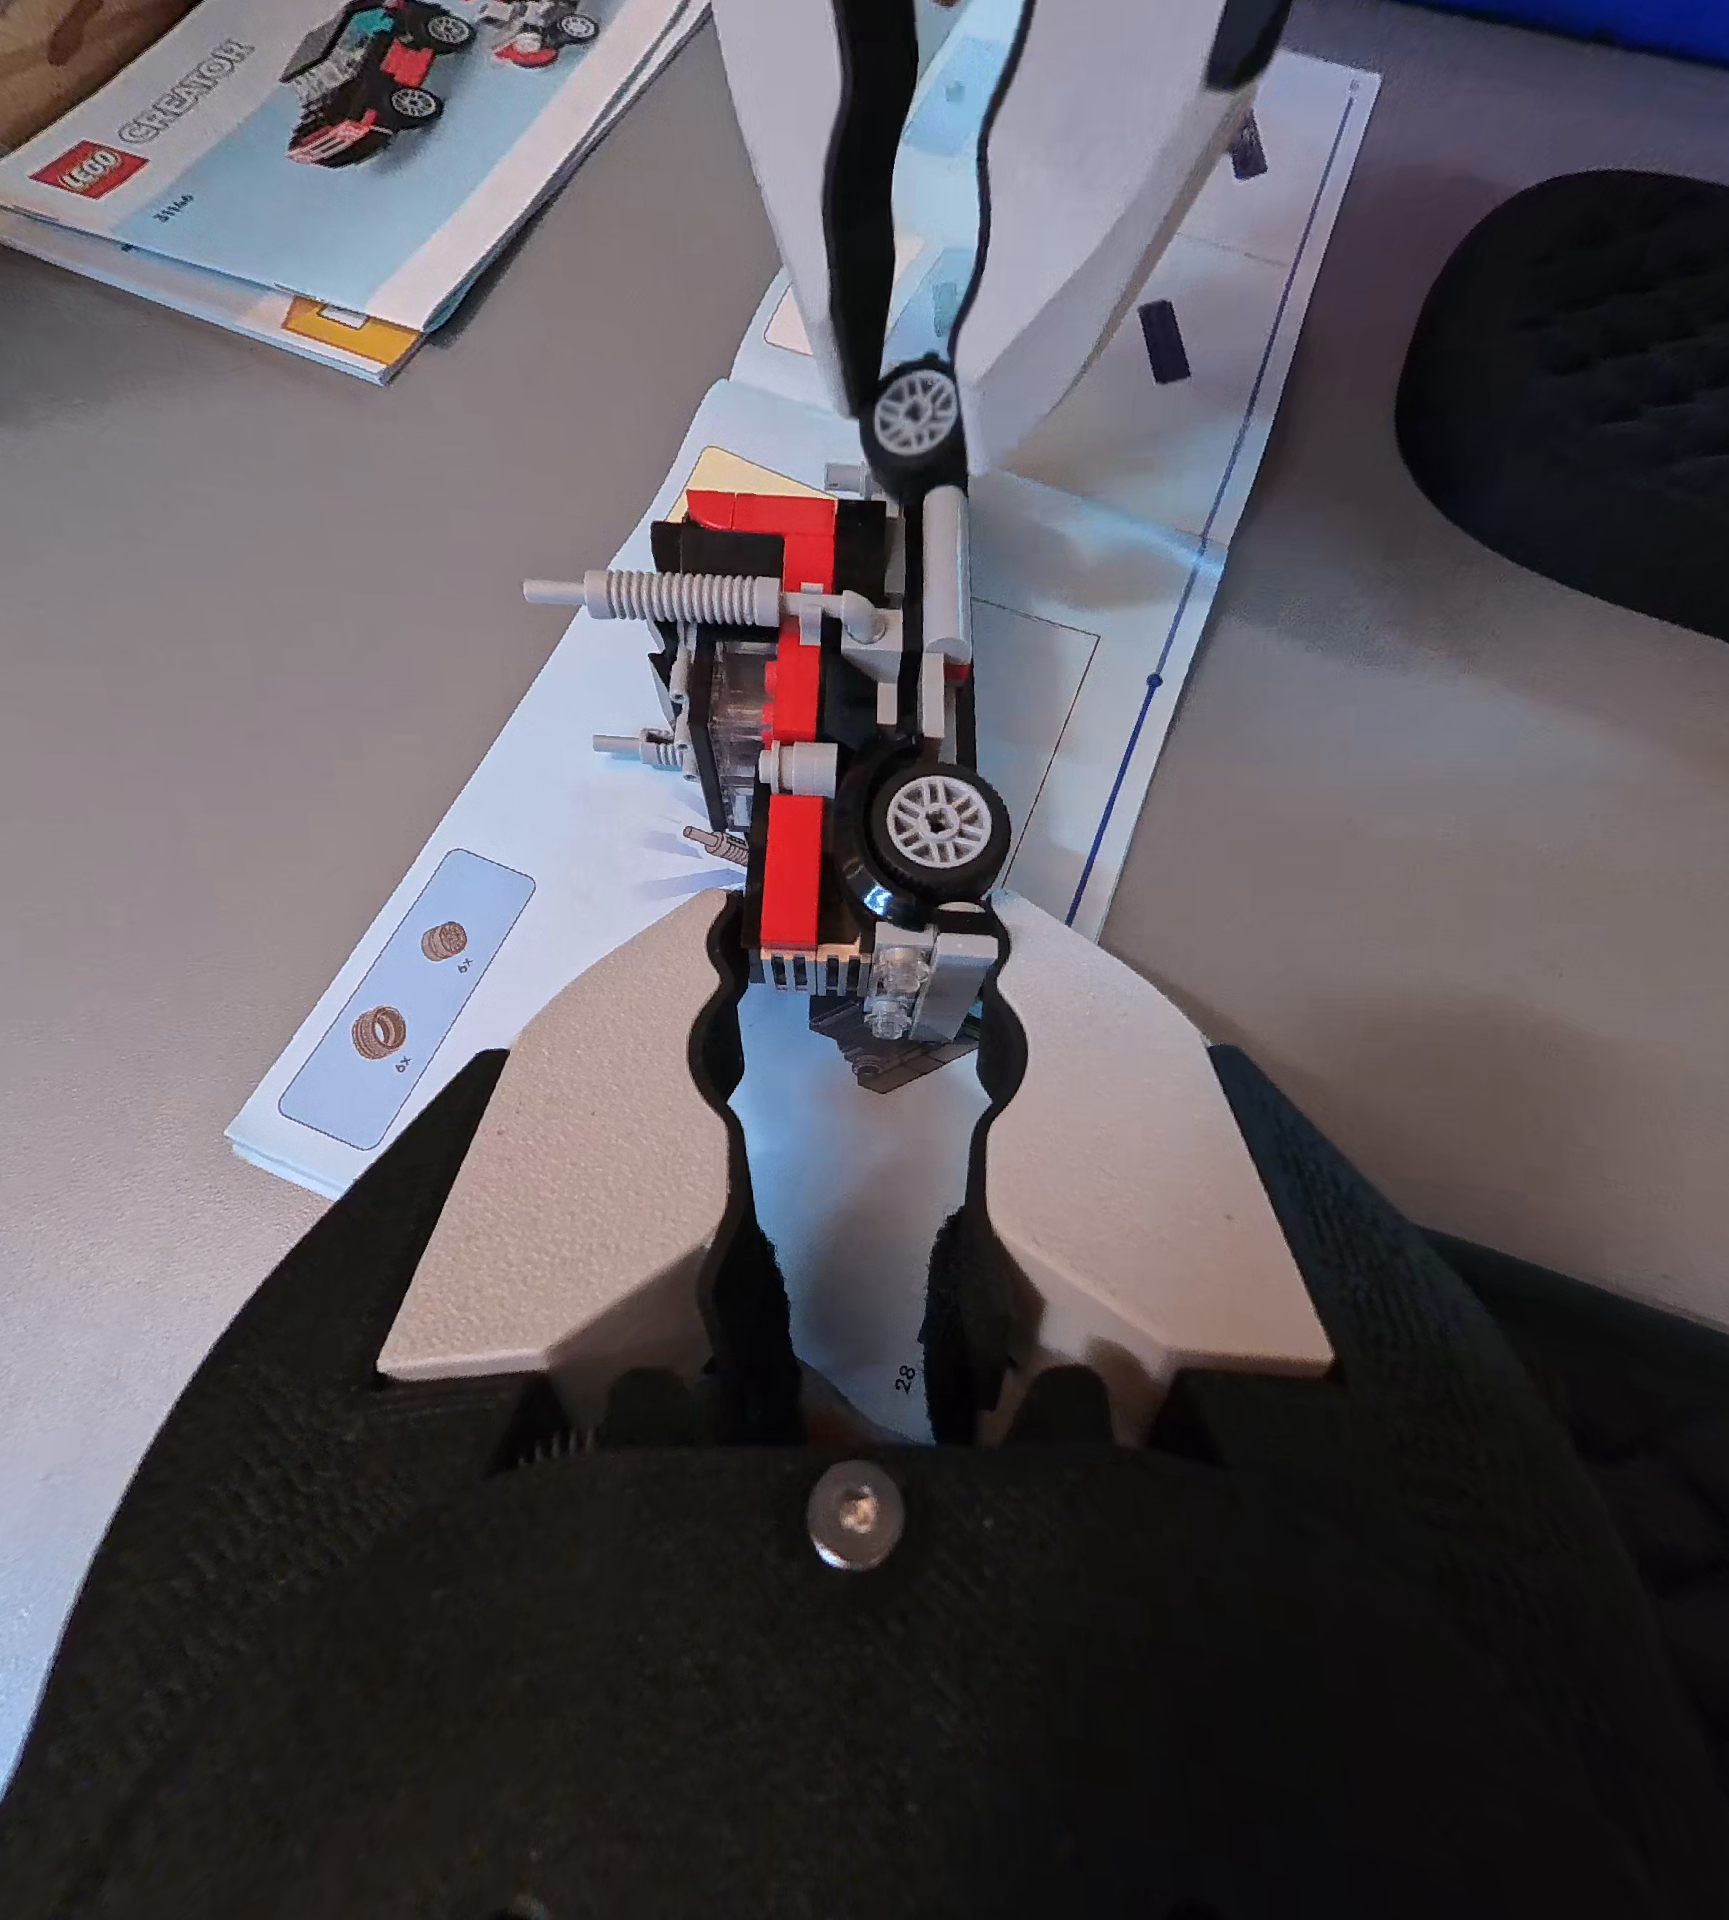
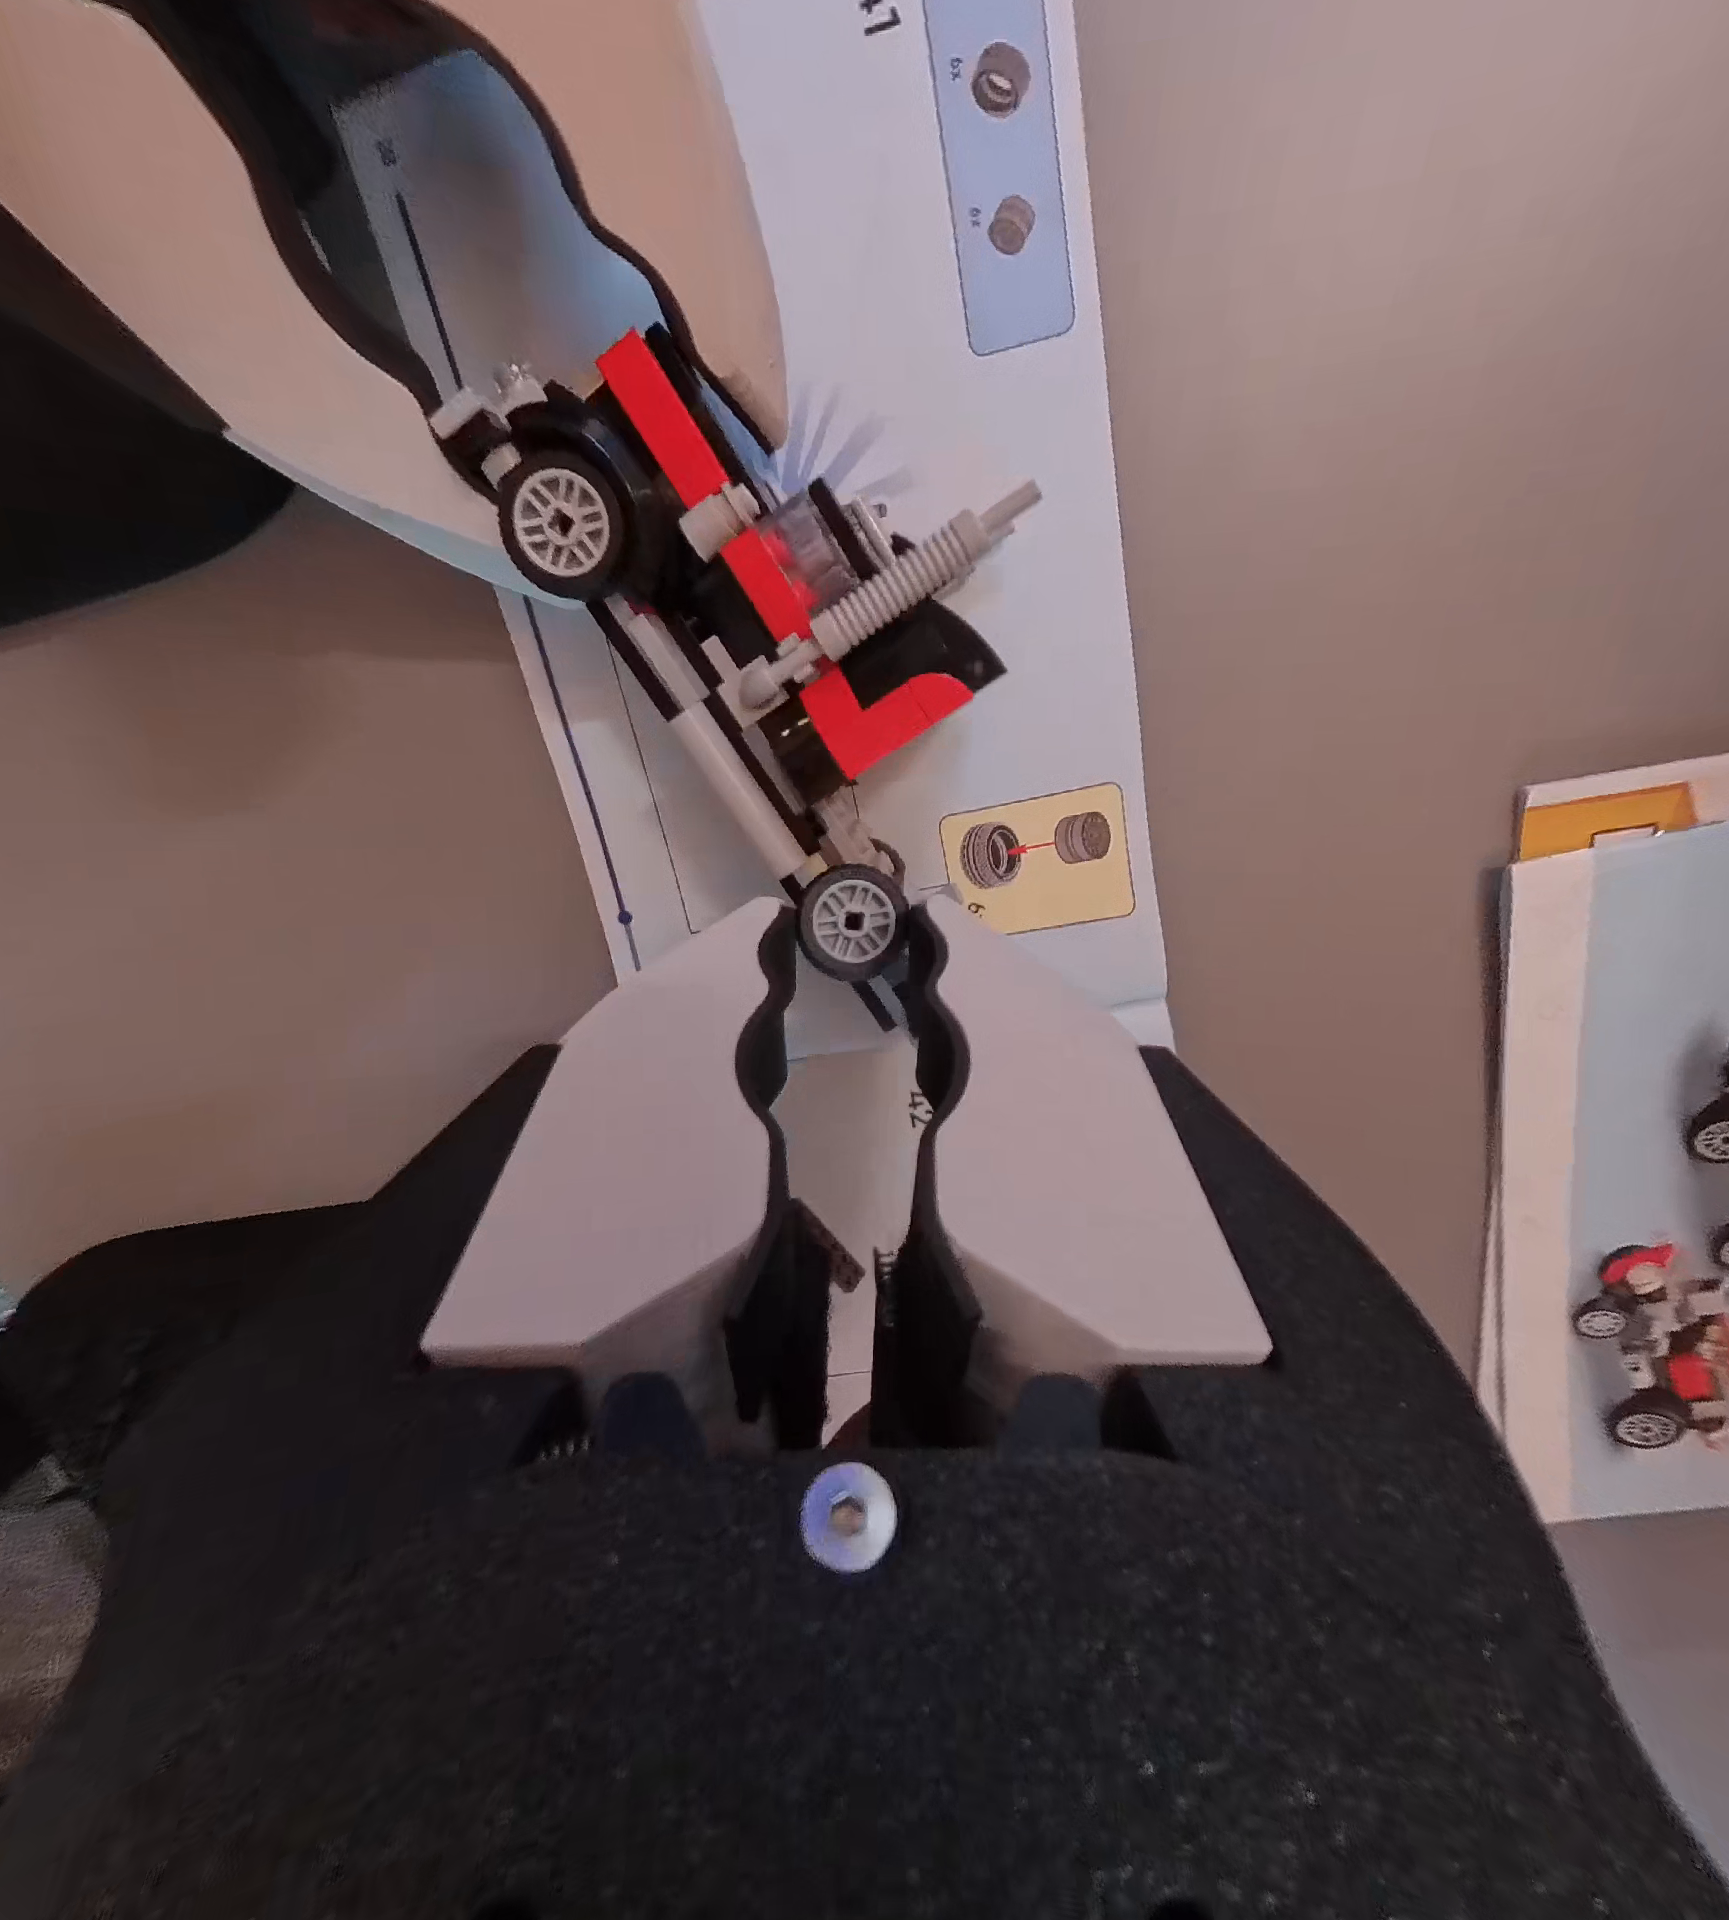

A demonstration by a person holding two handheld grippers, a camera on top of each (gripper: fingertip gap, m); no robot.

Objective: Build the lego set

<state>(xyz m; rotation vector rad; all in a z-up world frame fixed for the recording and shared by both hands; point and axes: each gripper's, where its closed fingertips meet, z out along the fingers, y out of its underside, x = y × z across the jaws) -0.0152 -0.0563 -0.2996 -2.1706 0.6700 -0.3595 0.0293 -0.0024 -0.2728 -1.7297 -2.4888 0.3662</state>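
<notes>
**brickfan:** Truck build first, from the left wrist view. The red-and-black brick truck model (image 1: 818, 727) is lying on its side, held above the open pale-blue instruction booklet (image 1: 486, 935) on the grey table (image 1: 164, 675). Left white-and-black gripper (image 1: 855, 925) is clamped on the truck's nose, right at the black grille and the grey bumper with a clear stud. One black tyre with a light grey spoked rim (image 1: 938, 821) sits mounted just past the fingertips. There's a grey ribbed exhaust stack sticking out sideways, a clear window block, and a long grey bar running along the chassis.

**gearhead:** And the far end?

**brickfan:** Right white-and-black gripper (image 1: 917, 457) comes in from the top, pinching a second loose black wheel with grey rim (image 1: 917, 410) right at the rear end of the chassis. Can't tell if it's seated on a pin. A stack of closed booklets with a car on the cover (image 1: 299, 156) is at top left.

**gearhead:** Right wrist view?

**brickfan:** Same deal flipped. Right gripper (image 2: 855, 925) closed on the small wheel (image 2: 855, 923), touching the chassis tail. The truck (image 2: 735, 582) runs diagonally up to the left gripper (image 2: 569, 416), over the booklet (image 2: 1026, 623). Closed booklets (image 2: 1670, 1039) sit far right.
</notes>
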